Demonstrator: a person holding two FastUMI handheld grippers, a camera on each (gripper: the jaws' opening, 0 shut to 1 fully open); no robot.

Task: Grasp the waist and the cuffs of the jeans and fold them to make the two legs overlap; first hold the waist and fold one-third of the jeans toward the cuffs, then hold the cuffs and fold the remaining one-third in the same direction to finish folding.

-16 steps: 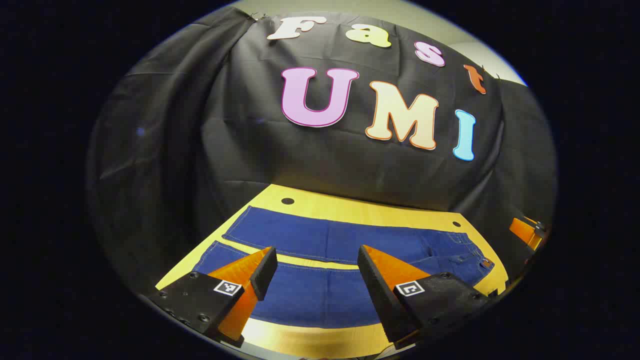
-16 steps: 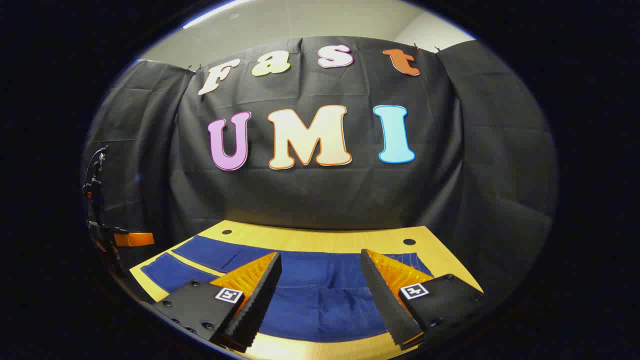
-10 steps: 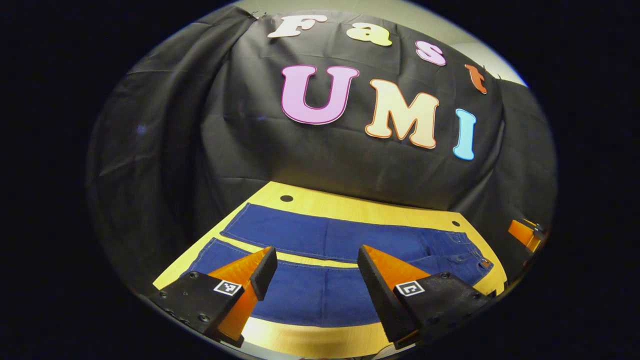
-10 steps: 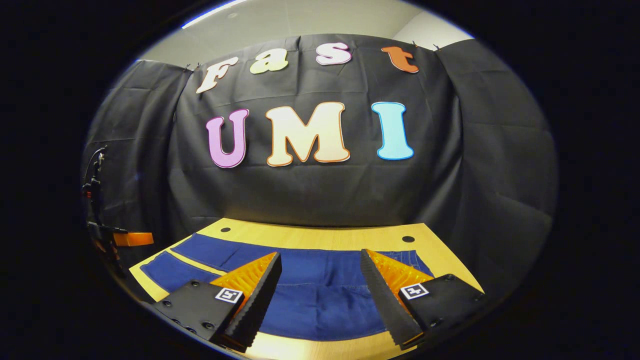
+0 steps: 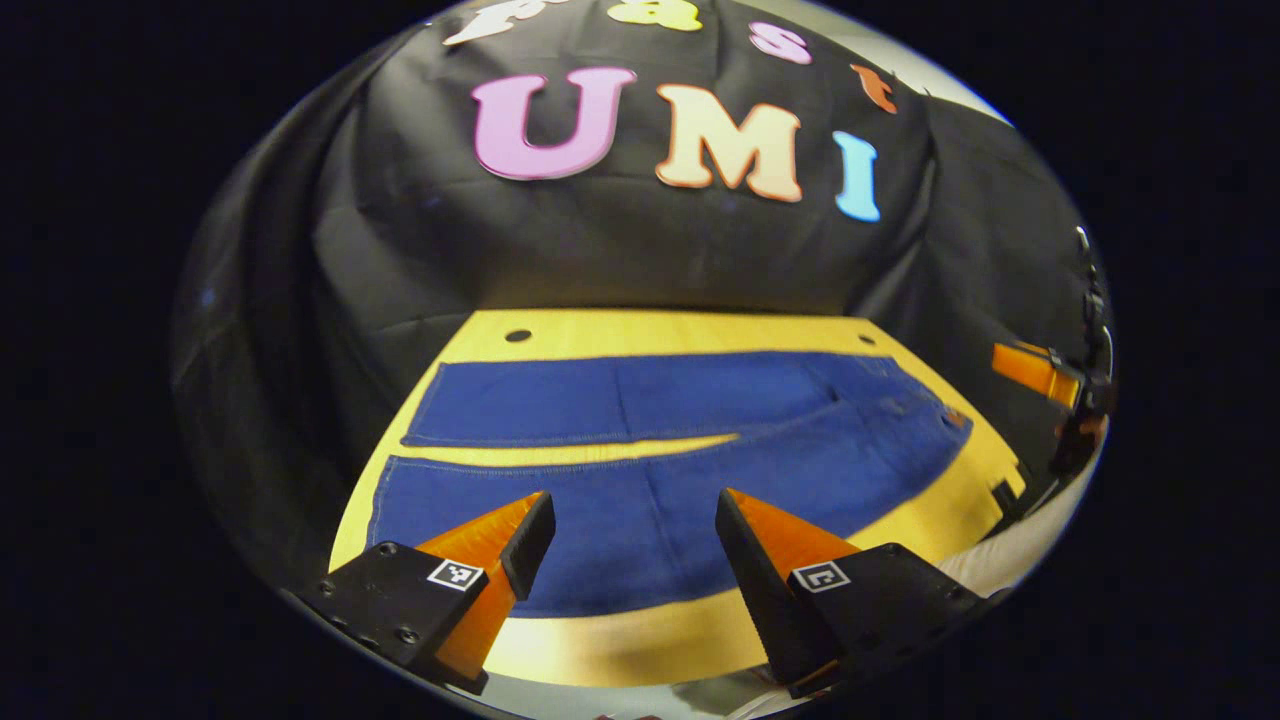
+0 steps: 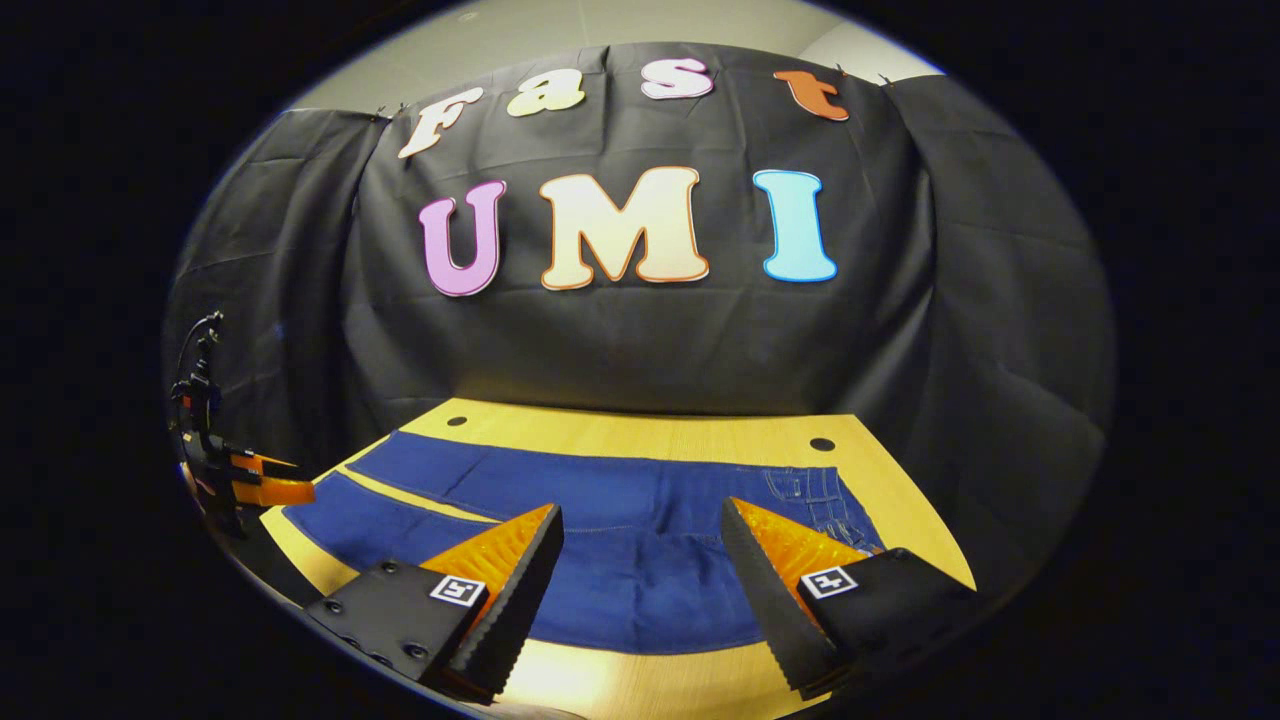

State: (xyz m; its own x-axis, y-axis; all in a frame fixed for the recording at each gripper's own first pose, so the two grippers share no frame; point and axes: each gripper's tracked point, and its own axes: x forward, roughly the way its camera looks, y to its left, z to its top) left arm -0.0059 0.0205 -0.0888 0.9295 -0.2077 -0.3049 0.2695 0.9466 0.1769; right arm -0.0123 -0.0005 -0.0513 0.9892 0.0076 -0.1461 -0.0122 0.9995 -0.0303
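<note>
Apparently flat jeans [image 5: 640, 470], table [image 5: 650, 335] edges bare.

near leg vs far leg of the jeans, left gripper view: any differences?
The near leg lies partly behind the left claw; the far leg sits clear of it, by the table's back edge. The near leg's cuff reaches further left than the far leg's. A wedge of table separates them, narrowing toward the waist. Both lie flat, unfolded, same blue denim.
</note>
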